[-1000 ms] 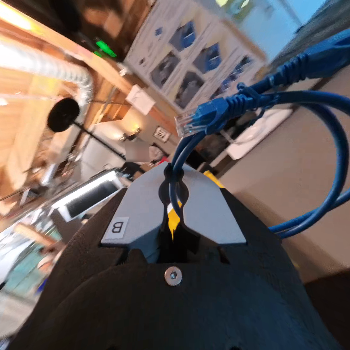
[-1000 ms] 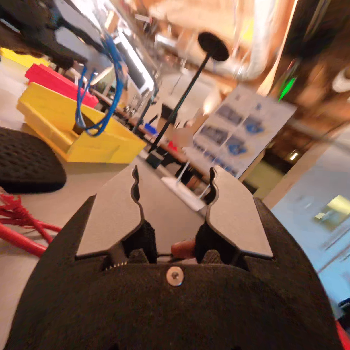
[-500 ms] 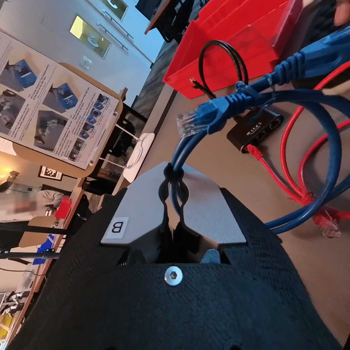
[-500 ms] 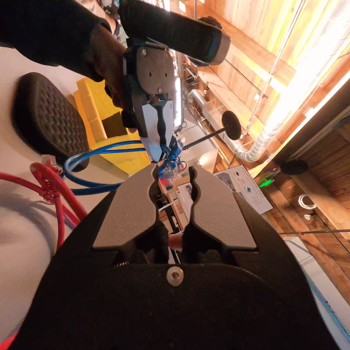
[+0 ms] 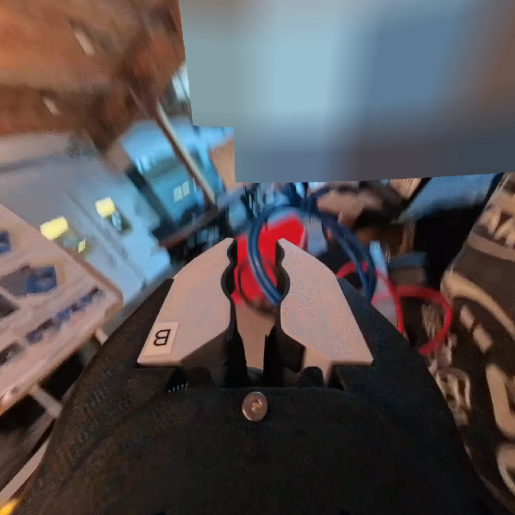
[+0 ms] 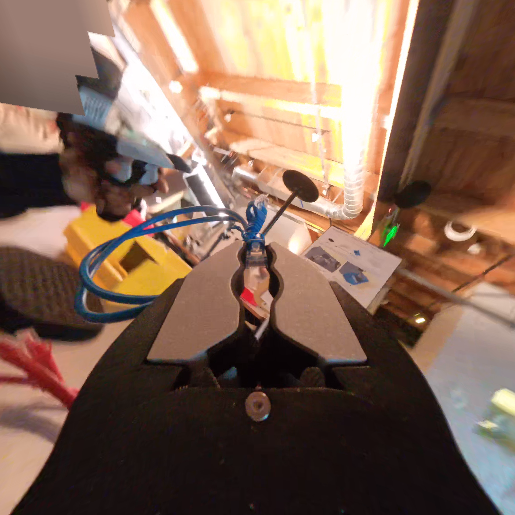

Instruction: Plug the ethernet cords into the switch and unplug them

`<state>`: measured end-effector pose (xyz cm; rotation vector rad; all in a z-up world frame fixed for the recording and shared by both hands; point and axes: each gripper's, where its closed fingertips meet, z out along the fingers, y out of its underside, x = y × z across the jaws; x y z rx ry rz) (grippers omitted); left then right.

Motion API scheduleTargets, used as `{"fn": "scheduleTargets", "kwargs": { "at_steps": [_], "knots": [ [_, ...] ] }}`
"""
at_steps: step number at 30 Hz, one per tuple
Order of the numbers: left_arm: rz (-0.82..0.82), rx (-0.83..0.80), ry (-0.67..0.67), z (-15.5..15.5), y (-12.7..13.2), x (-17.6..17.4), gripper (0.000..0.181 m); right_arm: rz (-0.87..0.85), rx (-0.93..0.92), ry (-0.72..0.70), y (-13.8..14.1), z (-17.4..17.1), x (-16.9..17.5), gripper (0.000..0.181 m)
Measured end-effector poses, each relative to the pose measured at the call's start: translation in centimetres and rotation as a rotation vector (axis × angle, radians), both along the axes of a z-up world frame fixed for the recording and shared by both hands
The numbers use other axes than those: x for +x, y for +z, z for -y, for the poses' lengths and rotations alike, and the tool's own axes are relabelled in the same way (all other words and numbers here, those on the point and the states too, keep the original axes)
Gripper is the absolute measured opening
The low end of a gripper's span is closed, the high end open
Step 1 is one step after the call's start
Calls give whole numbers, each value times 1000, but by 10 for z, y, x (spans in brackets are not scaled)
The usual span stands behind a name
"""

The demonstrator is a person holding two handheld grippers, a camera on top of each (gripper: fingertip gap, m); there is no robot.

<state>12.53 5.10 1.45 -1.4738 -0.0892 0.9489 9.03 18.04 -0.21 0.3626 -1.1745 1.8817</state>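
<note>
The blue ethernet cord (image 6: 111, 262) is bundled into a loose coil, tied near its two plugs. One clear plug (image 6: 255, 257) sits pinched between the tips of the right gripper (image 6: 255, 250), whose jaws are closed on it; the other plug (image 6: 257, 207) sticks up just above, free in the air. The coil hangs off to the left of that gripper, above the pale tabletop (image 6: 33, 446).

The left gripper (image 5: 255, 245) stands with its jaws parted and nothing between them; a loop of the same blue cord (image 5: 262, 267) shows through the gap, farther off, though that view is badly smeared. Seen from the right wrist view, the left gripper (image 6: 156, 164) is held up in a person's hand (image 6: 111, 189), well apart from the cord.

A red ethernet cord (image 6: 36, 359) lies on the tabletop at the lower left, its loops (image 5: 412, 312) also visible past the left gripper. Behind the blue coil sits a yellow bin (image 6: 145, 264), and beside it a dark textured pad (image 6: 30, 281). A red bin (image 5: 278, 242) shows blurred beyond the open jaws. The switch cannot be made out in either view.
</note>
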Motion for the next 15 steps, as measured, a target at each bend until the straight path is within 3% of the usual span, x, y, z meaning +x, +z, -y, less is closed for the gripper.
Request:
{"fn": "scheduleTargets", "kwargs": {
  "at_steps": [2, 3, 5, 7, 9, 12, 15],
  "knots": [
    [-89, 388, -104, 39, 41, 12, 25, 170, -120, 138, 12, -16, -11, 12],
    [-81, 550, -137, 58, 49, 9, 25, 263, -178, 224, 15, -23, -16, 11],
    [15, 716, -163, 74, 38, -14, 25, 449, -268, 414, 17, -27, -22, 11],
    [174, 693, -138, 52, 6, -48, 27, 594, -293, 554, 12, -18, -23, 12],
    [298, 550, -132, 5, -28, -66, 31, 701, -247, 649, 1, 1, -17, 12],
    [336, 367, -220, -59, -51, -56, 38, 829, -171, 756, -10, 23, -4, 11],
    [306, 297, -294, -92, -60, -39, 37, 898, -90, 806, -21, 38, 8, 11]
  ]
}}
